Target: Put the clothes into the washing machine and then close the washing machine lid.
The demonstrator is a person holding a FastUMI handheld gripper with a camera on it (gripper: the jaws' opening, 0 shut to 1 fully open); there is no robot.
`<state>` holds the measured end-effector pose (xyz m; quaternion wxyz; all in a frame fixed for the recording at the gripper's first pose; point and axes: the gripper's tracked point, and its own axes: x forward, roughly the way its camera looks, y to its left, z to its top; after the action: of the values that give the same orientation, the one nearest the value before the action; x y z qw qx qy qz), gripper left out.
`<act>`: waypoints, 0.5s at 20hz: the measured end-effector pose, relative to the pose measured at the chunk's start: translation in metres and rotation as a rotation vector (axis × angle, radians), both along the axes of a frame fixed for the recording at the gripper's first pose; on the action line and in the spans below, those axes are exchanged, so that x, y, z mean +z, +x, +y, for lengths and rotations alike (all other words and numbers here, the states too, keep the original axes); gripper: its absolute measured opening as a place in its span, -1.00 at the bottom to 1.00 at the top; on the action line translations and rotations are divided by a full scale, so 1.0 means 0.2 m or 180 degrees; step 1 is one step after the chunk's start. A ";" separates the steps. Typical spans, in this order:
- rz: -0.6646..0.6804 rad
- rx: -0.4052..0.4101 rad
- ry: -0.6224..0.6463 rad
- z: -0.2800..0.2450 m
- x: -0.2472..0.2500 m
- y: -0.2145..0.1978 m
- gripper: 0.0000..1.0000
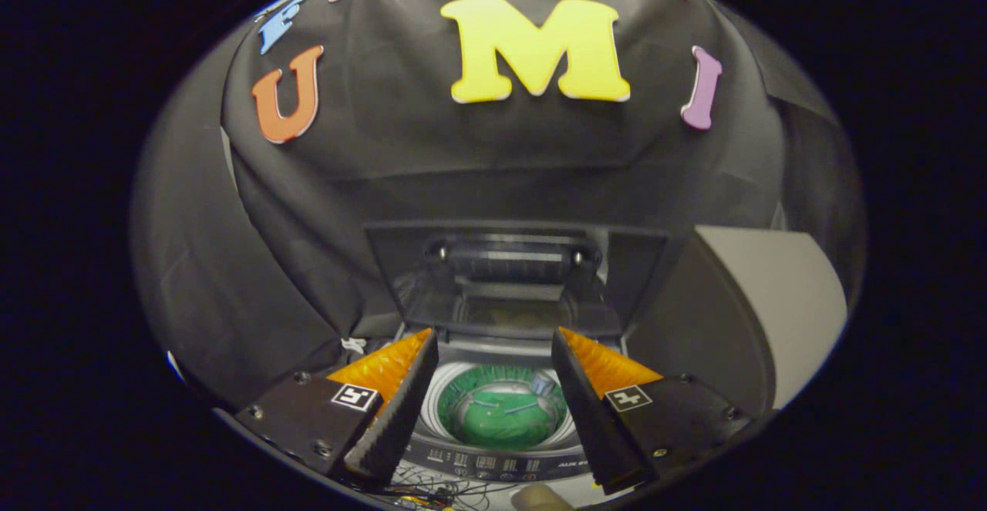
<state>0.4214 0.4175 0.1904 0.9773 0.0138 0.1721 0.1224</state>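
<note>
The tool (493,341) hovers with fingers spread and empty above the washing machine (501,461), green clothes (501,418) already in its drum and the lid (509,280) raised at twelve o'clock; best catch its top edge and ease it down.

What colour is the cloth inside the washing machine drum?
Green, seen in the gripper view: the cloth lies in the drum beyond the open gripper.

The fisheye camera rides on the gripper (493,411), whose spread fingers grip nothing, and looks forward and downward from close above into the round white drum of the top-loading washing machine (501,461), its raised dark lid (513,280) just beyond the fingers.
</note>
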 end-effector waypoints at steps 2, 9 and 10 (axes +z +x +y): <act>-0.0152 0.0011 -0.0011 0.00 0.17 0.03 0.84; -0.0412 -0.0039 0.0024 0.03 0.52 0.24 0.88; -0.0391 -0.0064 0.0035 0.03 0.54 0.27 0.89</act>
<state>0.4761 0.4244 0.2980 0.9871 0.0134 0.1110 0.1141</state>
